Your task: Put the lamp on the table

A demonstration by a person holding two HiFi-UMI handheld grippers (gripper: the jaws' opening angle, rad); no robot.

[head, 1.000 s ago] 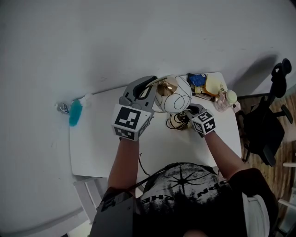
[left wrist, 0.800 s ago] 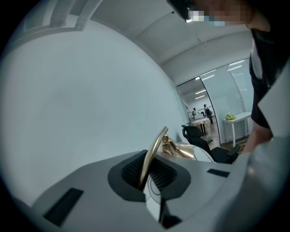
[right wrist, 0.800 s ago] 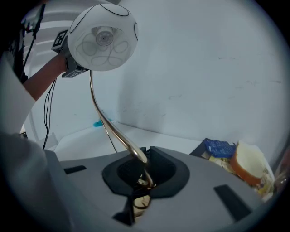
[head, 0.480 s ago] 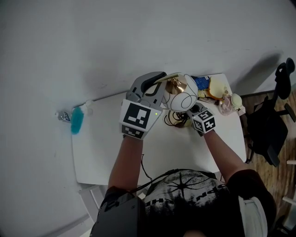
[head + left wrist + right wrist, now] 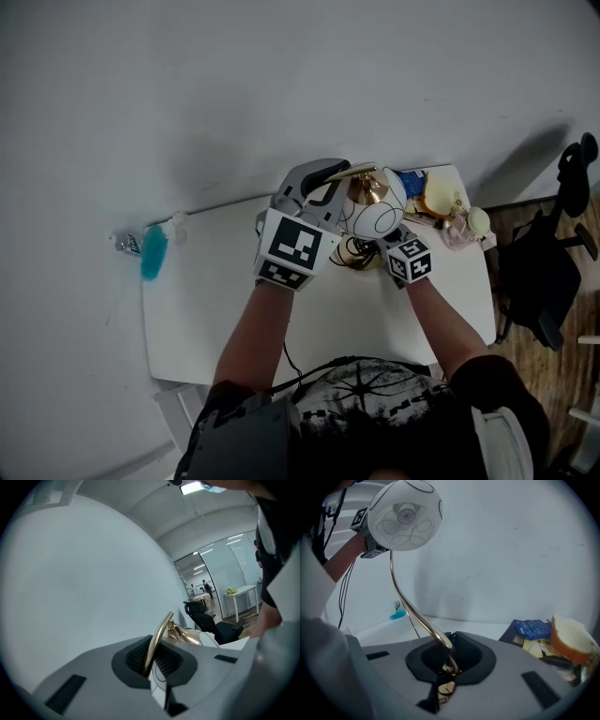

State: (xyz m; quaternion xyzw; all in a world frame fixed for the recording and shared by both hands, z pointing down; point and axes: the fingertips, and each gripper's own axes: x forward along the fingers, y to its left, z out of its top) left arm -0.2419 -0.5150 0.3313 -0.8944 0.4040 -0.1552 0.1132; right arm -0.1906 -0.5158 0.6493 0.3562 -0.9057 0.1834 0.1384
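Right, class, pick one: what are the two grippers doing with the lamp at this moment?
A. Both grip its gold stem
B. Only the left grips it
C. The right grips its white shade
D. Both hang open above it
A: the left gripper is shut on the lamp's gold stem near the top, and the right gripper is shut on it lower down, below the white shade.

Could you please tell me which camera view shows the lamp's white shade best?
The right gripper view: the whole round shade faces the camera on its curved gold stem. The head view shows it small and partly covered; the left gripper view shows only a sliver.
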